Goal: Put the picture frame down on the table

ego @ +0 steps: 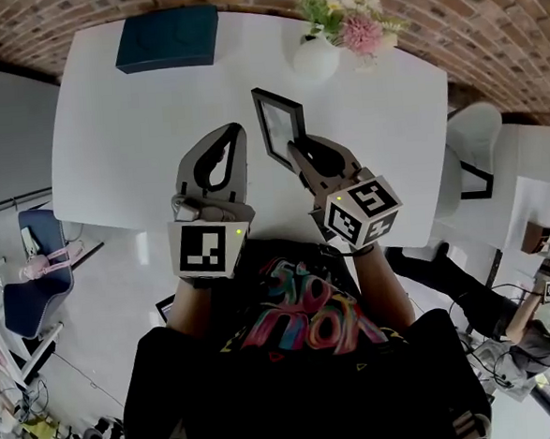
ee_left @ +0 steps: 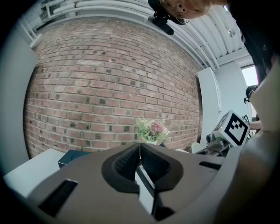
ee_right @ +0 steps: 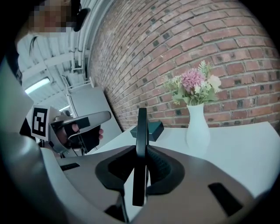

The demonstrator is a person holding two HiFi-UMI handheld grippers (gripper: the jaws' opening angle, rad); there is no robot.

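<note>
With right tool (ego: pixel 296 151) clamped on the picture frame (ego: pixel 281 124), held upright over the surface (ego: pixel 109 132), and left tool (ego: pixel 239 132) closed on nothing alongside, lower slowly, tip flat well short of the vase (ego: pixel 316 59), loosen only once resting.

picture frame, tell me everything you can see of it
A small rectangular picture frame with a thin black rim and pale centre; material unclear. It is upright, a narrow dark strip in the right gripper view. The right gripper is shut on its lower edge, holding it over the white table, seemingly not set down. The left gripper is beside it, not touching.
</note>
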